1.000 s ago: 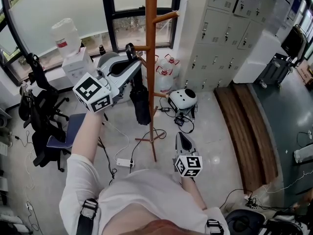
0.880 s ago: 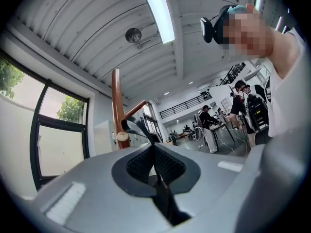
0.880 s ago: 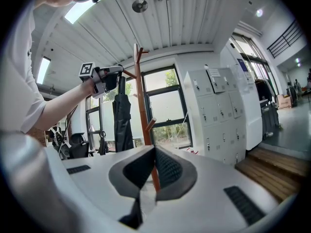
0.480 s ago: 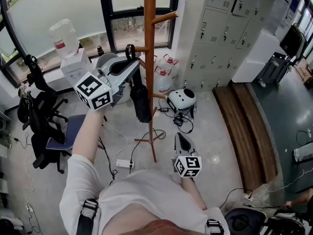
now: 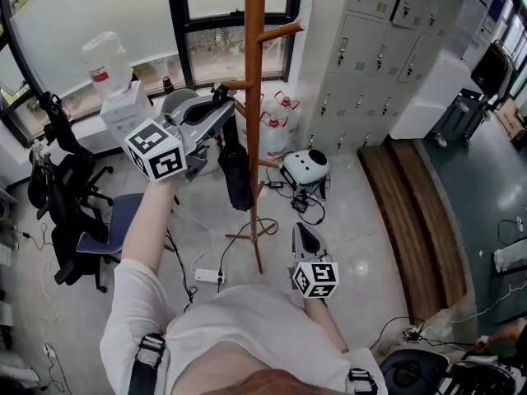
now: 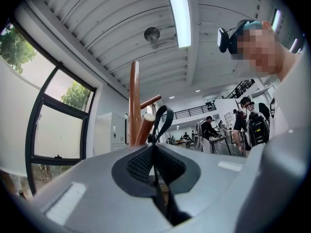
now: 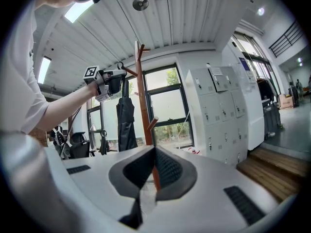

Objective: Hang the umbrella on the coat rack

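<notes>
A black folded umbrella (image 5: 236,175) hangs by its wrist strap (image 5: 219,90) from my left gripper (image 5: 224,102), which is shut on the strap. The wooden coat rack (image 5: 254,97) stands just right of it. In the left gripper view the strap loop (image 6: 163,122) sticks up from the closed pads (image 6: 141,164), right beside the tip of a peg (image 6: 147,123) on the rack's pole (image 6: 134,101). My right gripper (image 5: 301,229) is held low near my body, shut and empty. The right gripper view shows the umbrella (image 7: 125,120), the rack (image 7: 142,96) and the left gripper (image 7: 114,80).
Grey lockers (image 5: 370,48) stand right of the rack, with a wooden bench (image 5: 416,212) in front of them. Water jugs (image 5: 280,122) and a round white device (image 5: 307,167) lie by the rack's foot. Cables and a power strip (image 5: 210,274) cross the floor. Black office chairs (image 5: 62,196) are at the left.
My left gripper has sunk slightly and rolled a little, which brings the strap loop closer to the peg's tip. The right gripper has stayed put.
</notes>
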